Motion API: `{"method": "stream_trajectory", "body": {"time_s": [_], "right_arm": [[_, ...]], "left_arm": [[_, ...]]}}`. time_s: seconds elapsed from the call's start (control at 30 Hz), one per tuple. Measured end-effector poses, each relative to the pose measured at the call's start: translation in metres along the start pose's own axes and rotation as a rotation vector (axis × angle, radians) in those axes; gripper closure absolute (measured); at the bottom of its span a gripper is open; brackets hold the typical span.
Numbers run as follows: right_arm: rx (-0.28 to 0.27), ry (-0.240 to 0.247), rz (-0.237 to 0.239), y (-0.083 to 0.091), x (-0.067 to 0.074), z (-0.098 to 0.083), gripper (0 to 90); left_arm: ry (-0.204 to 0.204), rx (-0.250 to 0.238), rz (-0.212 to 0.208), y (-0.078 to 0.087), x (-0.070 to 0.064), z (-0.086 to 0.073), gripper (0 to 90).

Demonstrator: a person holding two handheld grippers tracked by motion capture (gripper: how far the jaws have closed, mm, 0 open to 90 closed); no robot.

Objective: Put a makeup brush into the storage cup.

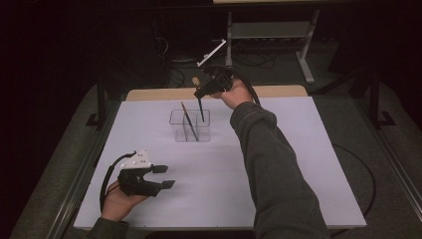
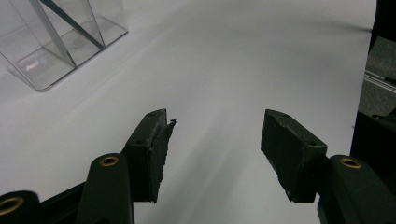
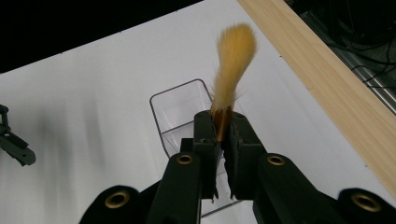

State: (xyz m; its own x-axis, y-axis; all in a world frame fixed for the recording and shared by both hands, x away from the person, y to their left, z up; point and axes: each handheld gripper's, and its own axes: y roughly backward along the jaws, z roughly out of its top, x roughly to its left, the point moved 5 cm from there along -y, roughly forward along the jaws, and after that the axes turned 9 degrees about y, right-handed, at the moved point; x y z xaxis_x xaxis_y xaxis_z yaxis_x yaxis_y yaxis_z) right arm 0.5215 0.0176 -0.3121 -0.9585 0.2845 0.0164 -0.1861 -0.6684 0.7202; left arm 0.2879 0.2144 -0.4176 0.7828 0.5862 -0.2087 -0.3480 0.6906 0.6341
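Right tongs [image 3: 223, 128]: your jaws are clamped on a brush [image 3: 232, 60] just below its bristles, at centre frame in the right gripper view; the yellow tuft points up and the dark handle hangs down.
Left tongs [image 1: 161, 177]: jaws apart and holding nothing, low on the worktop [image 1: 308, 164] at lower left of the high view.
Where the brush is: in the high view its handle tip reaches into the clear container [image 1: 189, 125] at upper centre, apparently its right-hand compartment.
Risk, missing the slot: the handle hangs close to the divider and rim; I judge a slight tilt could land it on an edge.
Risk, tipping: the container looks light and nothing holds it; a sideways push from the handle could slide or topple it.
Risk, early release: letting go high could make the brush bounce or lean out.
Container contents: a second brush [image 1: 186, 117] leans in the left-hand compartment; whether anything else lies inside, you cannot tell.
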Motion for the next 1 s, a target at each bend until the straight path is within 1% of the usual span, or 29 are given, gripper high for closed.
{"method": "stream_trajectory", "body": {"time_s": [0.3, 0.33, 0.37, 0.47, 0.5, 0.6, 0.7, 0.77, 0.8, 1.0], "right_arm": [[0.000, -0.010, -0.004, -0.004, -0.001, -0.005, 82.4], [0.003, -0.019, -0.004, -0.004, -0.001, -0.006, 82.5], [0.002, -0.012, -0.005, -0.005, -0.002, -0.007, 82.4], [0.004, -0.024, -0.004, -0.006, -0.001, -0.008, 82.4], [0.002, -0.019, -0.003, -0.008, -0.001, -0.009, 82.4], [0.004, -0.016, -0.002, -0.009, -0.001, -0.009, 82.5], [0.006, -0.022, 0.001, -0.010, 0.000, -0.010, 82.5], [-0.001, -0.020, -0.001, -0.011, 0.000, -0.011, 82.4], [0.000, -0.025, 0.000, -0.011, 0.000, -0.012, 82.4], [-0.005, -0.029, -0.002, -0.014, 0.000, -0.018, 82.4]], "left_arm": [[-0.003, 0.003, 0.000, -0.001, 0.000, 0.000, 41.1], [0.004, -0.002, -0.001, -0.001, -0.001, 0.000, 41.1], [0.006, -0.003, -0.002, -0.001, -0.001, 0.000, 41.1], [0.006, -0.005, -0.002, -0.001, -0.001, 0.000, 41.1], [0.006, -0.004, -0.002, -0.001, -0.001, 0.000, 41.1], [0.005, -0.004, -0.002, -0.001, -0.001, 0.000, 41.1], [0.003, -0.002, -0.001, -0.001, -0.001, 0.000, 41.1], [0.002, -0.001, 0.000, -0.001, -0.001, 0.000, 41.1], [-0.008, -0.001, 0.001, 0.000, 0.000, 0.000, 41.1], [0.001, 0.000, -0.002, -0.002, -0.001, 0.000, 41.1]]}}
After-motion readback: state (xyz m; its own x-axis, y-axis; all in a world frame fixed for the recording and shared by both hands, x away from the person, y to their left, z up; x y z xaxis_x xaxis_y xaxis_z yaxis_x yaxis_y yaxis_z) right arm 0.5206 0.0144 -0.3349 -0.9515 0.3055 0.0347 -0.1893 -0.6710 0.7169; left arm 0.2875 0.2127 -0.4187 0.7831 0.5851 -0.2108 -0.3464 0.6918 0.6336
